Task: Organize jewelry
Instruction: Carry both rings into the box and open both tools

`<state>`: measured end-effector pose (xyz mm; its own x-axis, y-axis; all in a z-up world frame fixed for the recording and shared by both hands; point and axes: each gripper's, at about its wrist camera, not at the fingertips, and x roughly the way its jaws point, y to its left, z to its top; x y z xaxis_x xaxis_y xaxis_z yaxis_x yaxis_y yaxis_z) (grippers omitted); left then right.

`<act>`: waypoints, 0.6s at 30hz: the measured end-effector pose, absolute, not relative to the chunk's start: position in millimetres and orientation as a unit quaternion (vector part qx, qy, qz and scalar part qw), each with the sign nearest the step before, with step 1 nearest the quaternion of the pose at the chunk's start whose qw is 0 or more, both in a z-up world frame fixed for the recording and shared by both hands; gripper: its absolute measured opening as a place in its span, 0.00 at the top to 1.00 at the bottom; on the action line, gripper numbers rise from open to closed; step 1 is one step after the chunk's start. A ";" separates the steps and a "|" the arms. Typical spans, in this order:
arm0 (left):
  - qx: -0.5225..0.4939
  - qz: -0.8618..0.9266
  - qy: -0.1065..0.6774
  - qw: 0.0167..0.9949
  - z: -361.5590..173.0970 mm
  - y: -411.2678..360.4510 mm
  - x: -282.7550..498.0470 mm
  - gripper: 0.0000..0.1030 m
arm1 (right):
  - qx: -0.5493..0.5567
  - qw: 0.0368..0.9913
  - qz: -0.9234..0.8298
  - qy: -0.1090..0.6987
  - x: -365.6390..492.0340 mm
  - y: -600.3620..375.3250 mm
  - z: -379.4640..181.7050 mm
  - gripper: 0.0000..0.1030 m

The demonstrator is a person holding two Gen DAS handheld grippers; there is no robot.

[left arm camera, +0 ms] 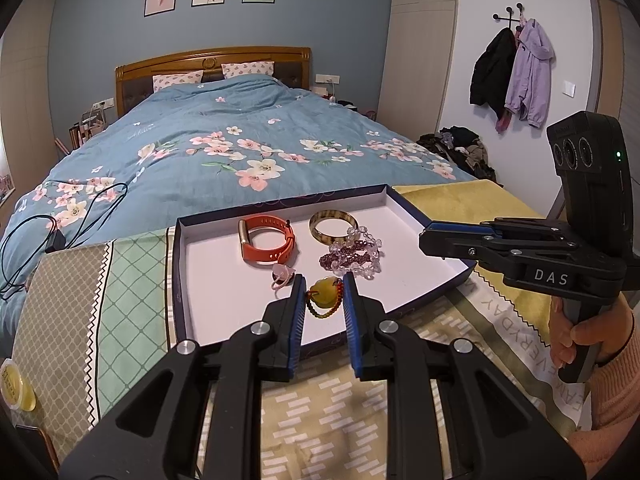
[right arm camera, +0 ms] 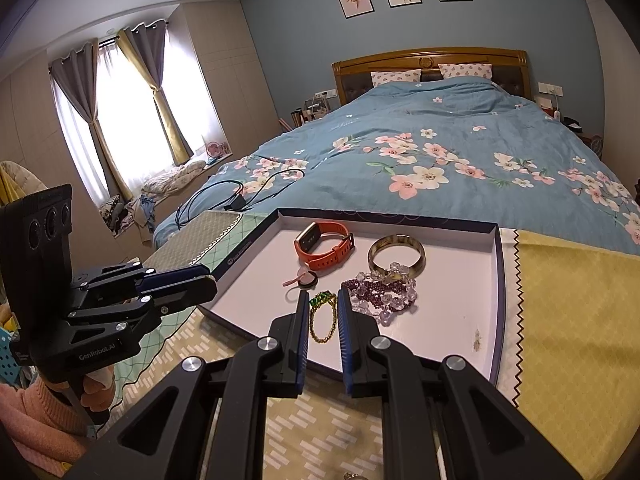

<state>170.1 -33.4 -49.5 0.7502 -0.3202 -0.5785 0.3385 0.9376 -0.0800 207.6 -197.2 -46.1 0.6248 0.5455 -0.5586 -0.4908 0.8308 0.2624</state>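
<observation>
One tray [left arm camera: 404, 204], one watch [left arm camera: 267, 242], one bangle [left arm camera: 333, 226], two beaded bracelets [left arm camera: 354, 258].

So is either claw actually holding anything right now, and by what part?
Nothing is held. The left claw and right claw are both open and empty; the beaded pendant seen through their gaps lies loose in the tray.

The tray [right arm camera: 494, 264] floor lies bare along its left side and far right corner, with room to reach in. Mid-tray is crowded: watch [right arm camera: 324, 246], bangle [right arm camera: 396, 254] and bead pile [right arm camera: 384, 292] sit close together, the beads touching the bangle. A low rim rings the tray. Both hand-held grippers stand apart, tips at the near edge.
</observation>
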 end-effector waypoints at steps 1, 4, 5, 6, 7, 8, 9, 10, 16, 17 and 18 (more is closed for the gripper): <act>0.015 -0.176 0.307 0.935 -49.5 -33.4 170.1 0.82 | 0.042 0.900 0.288 0.324 208.7 -196.8 -45.6 0.88; 0.014 -0.178 0.306 0.935 -49.0 -34.5 172.1 0.82 | 0.043 0.900 0.288 0.324 209.3 -196.9 -45.7 0.88; 0.014 -0.177 0.306 0.935 -48.9 -34.9 172.7 0.82 | 0.044 0.900 0.288 0.325 210.7 -196.9 -45.4 0.88; 0.013 -0.178 0.306 0.935 -48.9 -34.8 172.5 0.82 | 0.043 0.900 0.288 0.325 211.9 -196.6 -45.1 0.88; 0.014 -0.178 0.306 0.935 -48.9 -34.9 172.5 0.82 | 0.043 0.900 0.288 0.325 213.2 -196.3 -44.9 0.88; 0.014 -0.177 0.306 0.935 -48.8 -35.1 172.8 0.82 | 0.043 0.900 0.287 0.325 213.8 -196.4 -45.1 0.88; 0.015 -0.177 0.305 0.936 -48.6 -35.1 172.9 0.82 | 0.044 0.900 0.288 0.325 213.7 -196.5 -45.1 0.88; 0.015 -0.177 0.305 0.936 -48.5 -35.3 173.2 0.82 | 0.044 0.900 0.288 0.324 214.3 -196.4 -44.9 0.88; 0.016 -0.175 0.304 0.936 -47.9 -36.4 176.1 0.82 | 0.043 0.900 0.288 0.324 217.7 -195.8 -44.4 0.88; 0.016 -0.175 0.305 0.936 -47.8 -37.0 177.8 0.82 | 0.043 0.900 0.288 0.325 218.7 -195.6 -44.4 0.88; 0.017 -0.175 0.305 0.936 -47.7 -37.4 179.0 0.82 | 0.043 0.900 0.288 0.325 217.5 -195.9 -44.4 0.88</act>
